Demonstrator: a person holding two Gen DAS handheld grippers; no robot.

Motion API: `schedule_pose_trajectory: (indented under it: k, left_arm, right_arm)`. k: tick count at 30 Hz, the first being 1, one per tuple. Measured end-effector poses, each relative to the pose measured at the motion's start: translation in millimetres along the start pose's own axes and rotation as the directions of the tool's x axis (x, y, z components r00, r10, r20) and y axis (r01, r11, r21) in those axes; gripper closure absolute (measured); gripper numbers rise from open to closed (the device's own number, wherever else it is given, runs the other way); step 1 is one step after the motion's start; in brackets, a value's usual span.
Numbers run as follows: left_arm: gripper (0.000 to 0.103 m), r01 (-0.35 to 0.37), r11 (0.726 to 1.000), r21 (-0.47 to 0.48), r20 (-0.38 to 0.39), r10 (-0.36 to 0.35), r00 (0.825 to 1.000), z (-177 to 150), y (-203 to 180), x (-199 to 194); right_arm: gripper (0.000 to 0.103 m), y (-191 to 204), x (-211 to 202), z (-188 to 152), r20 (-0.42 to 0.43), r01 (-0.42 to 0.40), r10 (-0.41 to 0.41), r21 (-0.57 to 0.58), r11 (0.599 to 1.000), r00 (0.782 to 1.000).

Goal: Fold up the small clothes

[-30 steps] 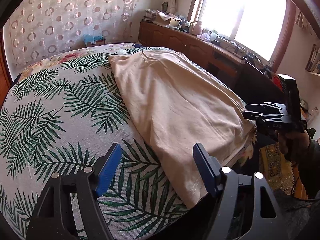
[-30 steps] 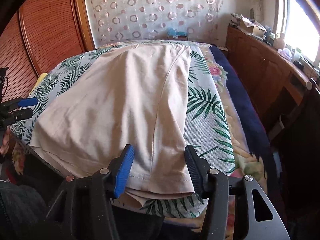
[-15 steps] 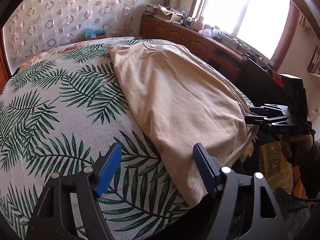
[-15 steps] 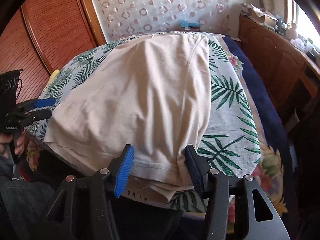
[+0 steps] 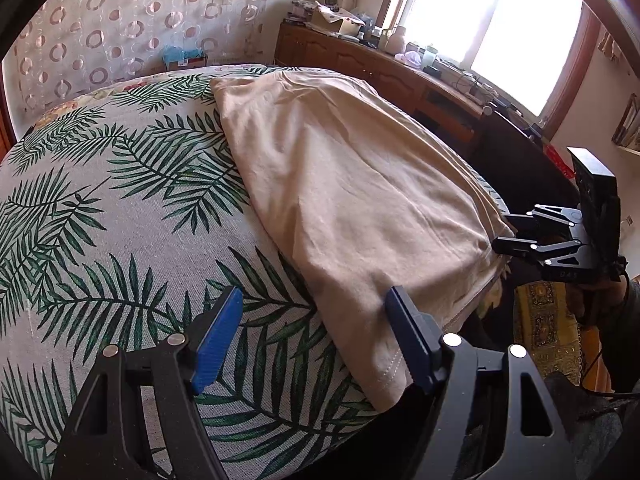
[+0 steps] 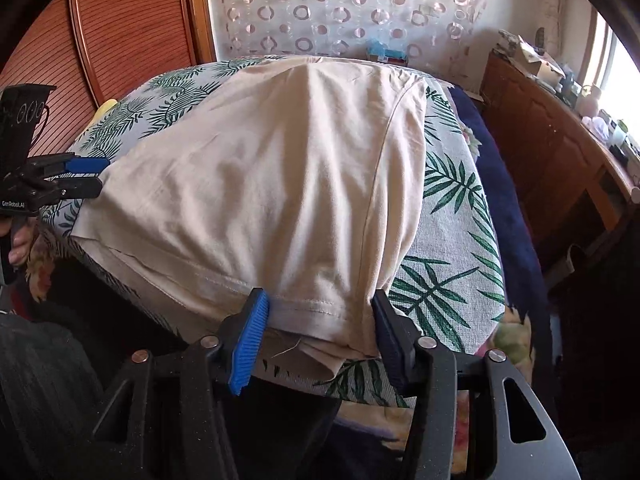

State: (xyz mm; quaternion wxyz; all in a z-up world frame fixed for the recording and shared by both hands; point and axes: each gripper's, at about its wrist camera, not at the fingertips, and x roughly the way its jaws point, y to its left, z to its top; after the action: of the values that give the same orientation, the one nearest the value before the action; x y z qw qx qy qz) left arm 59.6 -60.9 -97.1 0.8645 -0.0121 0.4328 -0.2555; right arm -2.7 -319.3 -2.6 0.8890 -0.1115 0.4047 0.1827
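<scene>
A beige garment lies flat on a palm-leaf bedspread, its hem hanging over the near bed edge. My left gripper is open, its right finger at the garment's near left hem corner, its left finger over bare bedspread. My right gripper is open, and its blue-padded fingers straddle the garment's near right hem corner. Each gripper shows in the other's view: the right one at the hem's right end, the left one at its left end.
A wooden sideboard with clutter runs under the bright window on the right. A circle-patterned curtain hangs behind the bed. A reddish wooden wardrobe stands at the left. A dark blue blanket lies along the bed's right side.
Both grippers have moved forward to the garment's near hem. The right fingers now straddle the hem corner and the left gripper's right finger has reached its corner. Both stayed open.
</scene>
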Motion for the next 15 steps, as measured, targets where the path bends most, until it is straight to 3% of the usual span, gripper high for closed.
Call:
schedule_pose_trajectory:
  k: [5, 11, 15]
  left_arm:
    - [0.028, 0.016, 1.0, -0.003, -0.012, -0.016, 1.0, -1.3, 0.8, 2.3]
    - [0.029, 0.026, 1.0, 0.005, -0.018, -0.026, 1.0, -4.9, -0.1, 3.0]
    - [0.051, 0.017, 1.0, 0.015, -0.018, -0.016, 1.0, -5.9, -3.9, 2.2]
  right_arm:
    - [0.09, 8.9, -6.8, -3.9, -0.017, -0.048, 0.047, -0.042, 0.998, 0.999]
    - [0.094, 7.3, -13.0, -2.0, 0.013, -0.036, 0.036, -0.024, 0.999, 0.999]
    - [0.094, 0.1, -24.8, 2.1, 0.067, -0.04, 0.04, 0.001, 0.999, 0.997]
